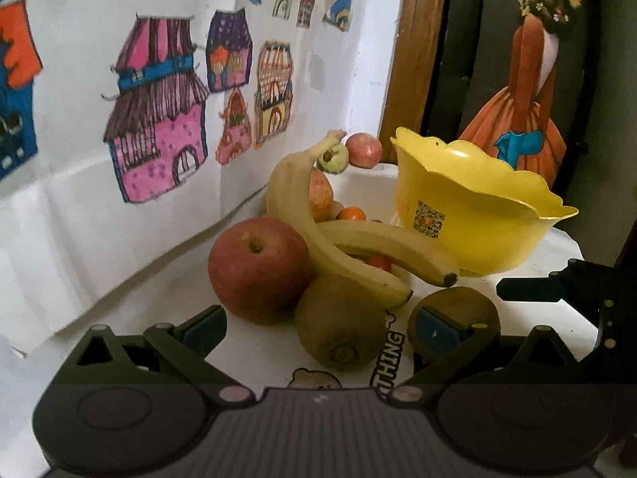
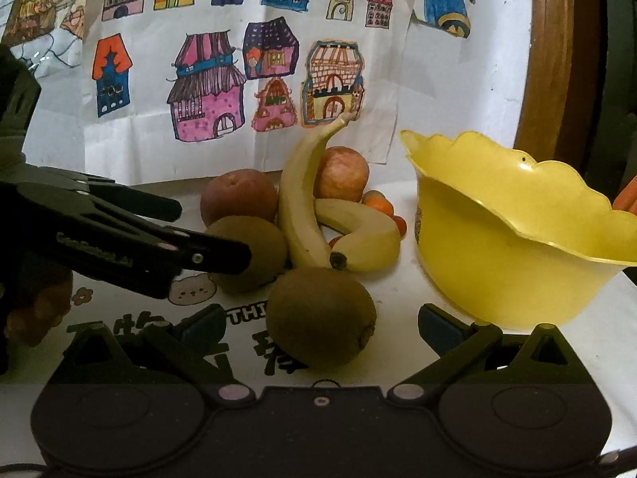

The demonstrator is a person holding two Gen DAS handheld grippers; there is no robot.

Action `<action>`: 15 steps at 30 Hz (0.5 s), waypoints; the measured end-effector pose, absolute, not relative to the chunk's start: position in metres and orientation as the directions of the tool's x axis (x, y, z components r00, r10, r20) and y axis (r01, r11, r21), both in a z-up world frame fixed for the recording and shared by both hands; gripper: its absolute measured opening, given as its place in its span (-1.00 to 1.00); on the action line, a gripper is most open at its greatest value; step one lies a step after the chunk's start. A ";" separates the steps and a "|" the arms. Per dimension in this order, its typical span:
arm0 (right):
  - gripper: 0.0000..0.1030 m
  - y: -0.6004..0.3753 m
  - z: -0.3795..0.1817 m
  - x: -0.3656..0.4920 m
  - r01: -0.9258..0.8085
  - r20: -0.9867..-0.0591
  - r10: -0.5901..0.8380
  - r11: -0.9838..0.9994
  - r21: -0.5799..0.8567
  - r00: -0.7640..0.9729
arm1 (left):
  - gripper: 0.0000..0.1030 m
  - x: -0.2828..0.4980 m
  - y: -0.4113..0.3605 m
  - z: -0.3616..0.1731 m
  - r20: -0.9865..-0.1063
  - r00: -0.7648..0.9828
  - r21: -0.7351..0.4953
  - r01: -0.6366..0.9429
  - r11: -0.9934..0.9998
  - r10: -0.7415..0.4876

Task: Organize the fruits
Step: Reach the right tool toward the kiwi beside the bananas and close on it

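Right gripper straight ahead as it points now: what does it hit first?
Most likely the kiwi sitting between the open right gripper fingers. Behind it lie the bananas. Depth is unclear.

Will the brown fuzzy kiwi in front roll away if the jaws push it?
Probably a little. The front kiwi is egg-shaped and lies alone on the flat table, so a sideways nudge could roll it. Its fuzzy skin looks grippy, so likely not slippery. The right gripper has its jaws wide open on either side, so a gentle squeeze seems safer than a push.
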State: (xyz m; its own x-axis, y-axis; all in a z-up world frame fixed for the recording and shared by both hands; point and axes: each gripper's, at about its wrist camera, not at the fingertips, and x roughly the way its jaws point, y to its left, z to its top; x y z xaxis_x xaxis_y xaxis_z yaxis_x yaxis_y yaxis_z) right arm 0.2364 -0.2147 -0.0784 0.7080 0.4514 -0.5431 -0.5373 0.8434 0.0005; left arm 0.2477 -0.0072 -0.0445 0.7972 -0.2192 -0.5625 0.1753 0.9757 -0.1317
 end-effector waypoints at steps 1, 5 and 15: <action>0.99 -0.213 -0.079 0.238 -0.541 -0.546 0.452 0.841 -0.002 0.705 | 0.99 0.250 -0.008 -0.046 -0.567 0.794 -0.138 0.170 0.976 -0.218; 0.98 -0.208 -0.083 0.243 -0.558 -0.559 0.456 0.829 -0.016 0.692 | 0.99 0.255 -0.011 -0.049 -0.579 0.786 -0.145 0.164 0.976 -0.218; 0.84 -0.204 -0.090 0.256 -0.535 -0.575 0.439 0.845 0.002 0.691 | 0.95 0.261 -0.013 -0.055 -0.596 0.770 -0.169 0.158 0.973 -0.228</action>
State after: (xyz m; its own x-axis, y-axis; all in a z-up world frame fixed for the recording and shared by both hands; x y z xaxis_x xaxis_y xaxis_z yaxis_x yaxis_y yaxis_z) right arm 0.2561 -0.2042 -0.0896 0.6906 0.4391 -0.5747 -0.5354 0.8446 0.0020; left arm 0.2605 -0.0125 -0.0548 0.7701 -0.2280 -0.5958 0.1575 0.9730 -0.1687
